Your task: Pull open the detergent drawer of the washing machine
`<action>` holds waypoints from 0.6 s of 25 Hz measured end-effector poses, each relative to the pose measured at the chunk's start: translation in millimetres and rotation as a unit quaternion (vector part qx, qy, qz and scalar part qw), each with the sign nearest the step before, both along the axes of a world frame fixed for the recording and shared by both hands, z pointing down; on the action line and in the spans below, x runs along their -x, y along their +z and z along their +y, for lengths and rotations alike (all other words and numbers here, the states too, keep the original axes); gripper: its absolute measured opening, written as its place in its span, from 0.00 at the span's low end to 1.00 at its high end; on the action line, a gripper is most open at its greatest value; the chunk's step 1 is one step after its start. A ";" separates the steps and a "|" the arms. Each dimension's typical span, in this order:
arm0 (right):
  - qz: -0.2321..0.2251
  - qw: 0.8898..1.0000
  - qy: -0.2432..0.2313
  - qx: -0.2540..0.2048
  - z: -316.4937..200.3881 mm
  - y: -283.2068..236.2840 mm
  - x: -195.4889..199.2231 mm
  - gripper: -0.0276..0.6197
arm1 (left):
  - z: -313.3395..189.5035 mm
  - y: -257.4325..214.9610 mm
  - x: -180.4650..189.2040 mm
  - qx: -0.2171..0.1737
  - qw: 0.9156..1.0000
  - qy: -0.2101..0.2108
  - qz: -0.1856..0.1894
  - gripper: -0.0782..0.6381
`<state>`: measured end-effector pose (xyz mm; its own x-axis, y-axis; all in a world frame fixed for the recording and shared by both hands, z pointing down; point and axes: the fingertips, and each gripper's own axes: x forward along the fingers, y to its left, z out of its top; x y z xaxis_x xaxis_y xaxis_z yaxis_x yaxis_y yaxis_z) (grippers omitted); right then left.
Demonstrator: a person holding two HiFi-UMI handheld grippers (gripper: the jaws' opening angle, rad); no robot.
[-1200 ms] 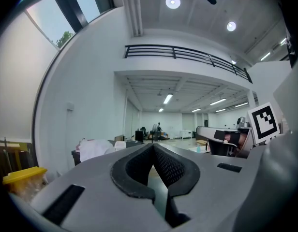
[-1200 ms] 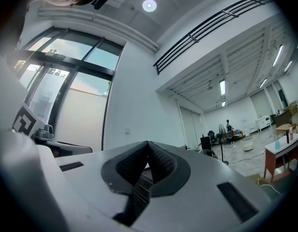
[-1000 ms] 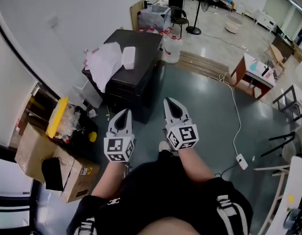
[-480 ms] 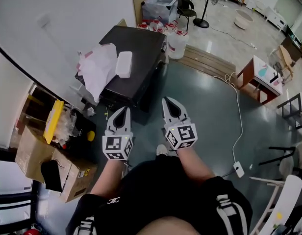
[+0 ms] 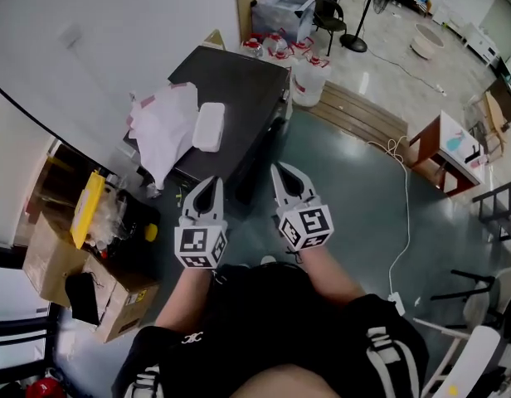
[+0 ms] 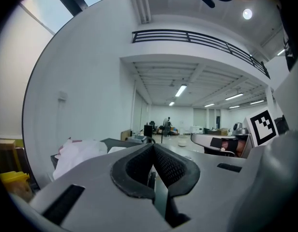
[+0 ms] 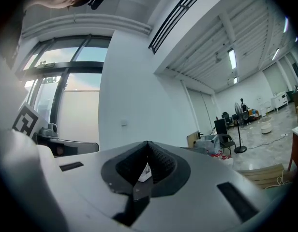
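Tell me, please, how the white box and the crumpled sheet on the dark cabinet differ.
The white box is small and rectangular; the crumpled sheet is larger and hangs over the edge. The box is plain white; the sheet shows pink edges. Both lie on the cabinet.

Glossy floor [image 5: 355,191] — matt black cabinet [image 5: 243,85], rough cardboard box [image 5: 45,257].

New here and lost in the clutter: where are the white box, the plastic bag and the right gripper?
white box [image 5: 209,127]: head view, middle of its top.
plastic bag [image 5: 163,129]: head view, its crumpled middle.
right gripper [image 5: 279,171]: head view, tips of its closed jaws.
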<state>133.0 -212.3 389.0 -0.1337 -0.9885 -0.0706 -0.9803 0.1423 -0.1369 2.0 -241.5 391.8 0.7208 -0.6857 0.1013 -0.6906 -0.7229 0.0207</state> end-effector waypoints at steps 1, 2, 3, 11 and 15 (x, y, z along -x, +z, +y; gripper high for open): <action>-0.001 1.000 0.000 0.001 -5.1 0.4 -0.4 0.05 | -5.8 1.0 0.3 0.001 1.000 -0.001 0.000 0.11; -0.002 1.000 0.000 0.002 -9.9 1.1 -1.1 0.05 | -11.5 1.8 0.4 0.001 1.000 -0.001 -0.001 0.11; -0.003 1.000 0.001 0.003 -14.7 2.1 -2.1 0.05 | -17.2 2.1 0.4 0.001 1.000 -0.002 -0.002 0.11; -0.017 1.000 0.000 0.013 -50.2 7.2 -7.1 0.05 | -52.2 -5.4 3.7 -0.005 1.000 -0.008 0.002 0.11; -0.082 0.994 -0.073 -0.007 -62.6 6.6 2.0 0.24 | -58.3 -0.2 5.3 -0.001 1.000 -0.011 0.002 0.11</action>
<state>131.0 -274.9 395.6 -0.2617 -0.9580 -0.1175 -0.9134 0.2852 -0.2904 -3.3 -299.8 391.6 0.7061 -0.7012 0.0982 -0.7060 -0.7078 0.0220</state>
